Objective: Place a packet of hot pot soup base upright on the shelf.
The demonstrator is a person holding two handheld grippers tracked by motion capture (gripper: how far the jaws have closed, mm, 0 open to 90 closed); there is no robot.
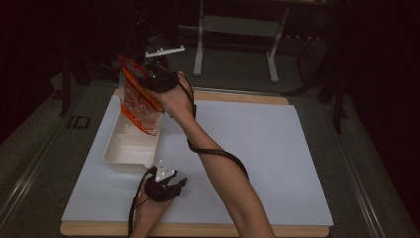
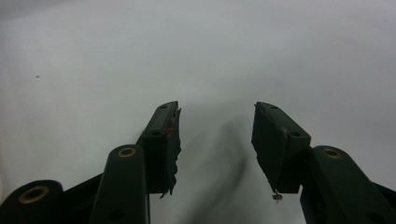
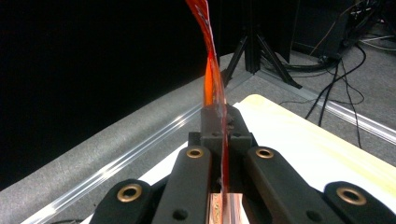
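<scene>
Dark room, carpeted floor; we note a white sheet (image 1: 237, 148) covering the wooden tabletop. At its left-rear corner sits a white tray (image 1: 130, 148), long axis running away from the person. Above the tray's far half hangs an orange snack bag (image 1: 140, 96), long axis roughly upright, lower end just over or inside the tray; we cannot tell if it touches. Right gripper (image 1: 157, 79), reaching across from the right, sits at the bag's upper edge; in its own view the jaws are clamped tight on the thin bag film (image 3: 212, 79). Left gripper (image 1: 166, 184) rests near the tray's front end, jaws spread wide, nothing between them, bare sheet beyond. We judge lowering comes next.
</scene>
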